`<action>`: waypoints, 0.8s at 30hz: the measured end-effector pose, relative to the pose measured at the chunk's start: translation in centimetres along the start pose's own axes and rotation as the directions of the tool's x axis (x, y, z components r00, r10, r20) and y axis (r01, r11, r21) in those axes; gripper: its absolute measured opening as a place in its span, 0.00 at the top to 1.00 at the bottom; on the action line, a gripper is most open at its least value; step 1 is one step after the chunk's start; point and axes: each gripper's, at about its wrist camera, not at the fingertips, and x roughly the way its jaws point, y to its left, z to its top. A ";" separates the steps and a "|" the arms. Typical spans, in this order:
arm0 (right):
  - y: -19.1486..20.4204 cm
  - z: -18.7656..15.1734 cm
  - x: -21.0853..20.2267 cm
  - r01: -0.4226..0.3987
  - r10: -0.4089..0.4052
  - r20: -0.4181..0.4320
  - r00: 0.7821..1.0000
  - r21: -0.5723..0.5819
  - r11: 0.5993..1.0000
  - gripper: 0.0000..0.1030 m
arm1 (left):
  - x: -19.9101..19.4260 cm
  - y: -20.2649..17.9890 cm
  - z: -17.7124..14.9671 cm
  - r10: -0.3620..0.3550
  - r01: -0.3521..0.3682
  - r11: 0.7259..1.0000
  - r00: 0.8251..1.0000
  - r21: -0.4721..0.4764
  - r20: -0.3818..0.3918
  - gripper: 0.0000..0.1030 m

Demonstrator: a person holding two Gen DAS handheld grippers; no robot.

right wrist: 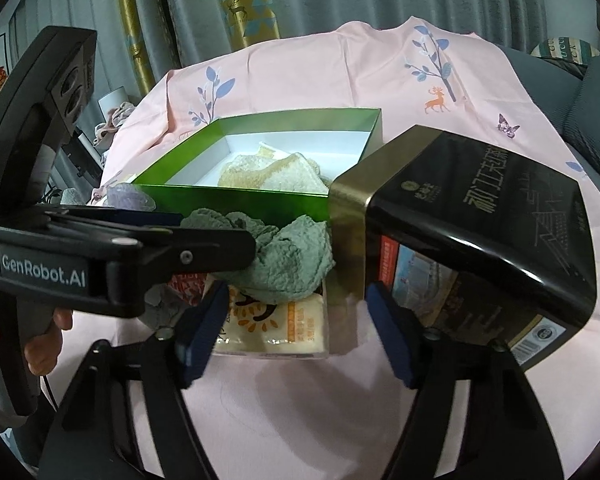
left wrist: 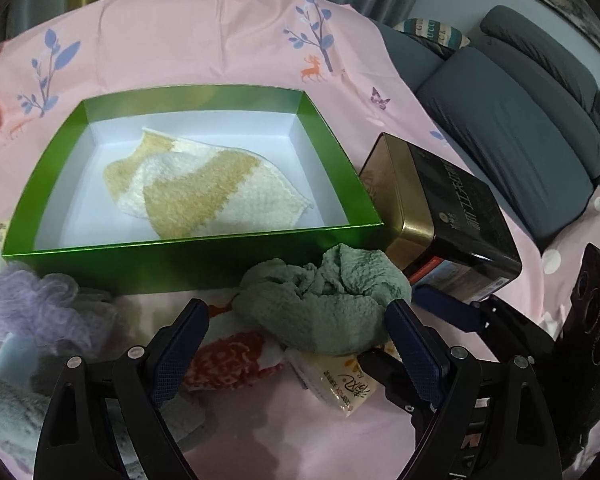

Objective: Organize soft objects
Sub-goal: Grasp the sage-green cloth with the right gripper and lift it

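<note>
With both the left gripper (left wrist: 296, 328) and right gripper (right wrist: 296, 332) spread and gripping nothing, the green cloth (left wrist: 324, 300), in front of the green box (left wrist: 188, 258) beside the tin (right wrist: 480, 220), may snag the tissue pack (right wrist: 276, 328) beneath; "GenRobot.AI" is legible.

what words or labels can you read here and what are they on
"GenRobot.AI" on the side of the left gripper.
Gold Chinese characters on top of the black tin: too stylised to read surely.
Small print and barcode label on the tin's side: too small.
Print on the tissue pack: blurred.
Letters on a striped cushion: unclear.
</note>
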 end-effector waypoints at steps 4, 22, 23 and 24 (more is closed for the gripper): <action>0.3 0.2 0.5 -0.016 0.016 -0.005 1.000 -0.015 1.000 0.53 | 0.1 0.5 -0.1 -0.053 0.053 0.998 0.999 -0.034 -0.001 0.34; 2.9 1.9 -2.4 -0.039 0.051 0.109 0.993 -0.111 0.993 0.91 | -3.9 0.7 0.0 -0.153 0.160 0.984 0.985 -0.078 0.083 0.83; 3.1 2.3 -2.8 -0.041 0.056 0.120 0.991 -0.119 0.992 0.91 | -4.5 0.7 0.3 -0.154 0.161 0.984 0.984 -0.073 0.094 0.83; 3.2 2.7 -3.2 -0.041 0.057 0.132 0.990 -0.126 0.991 0.91 | -5.2 0.6 0.5 -0.150 0.157 0.985 0.983 -0.067 0.109 0.83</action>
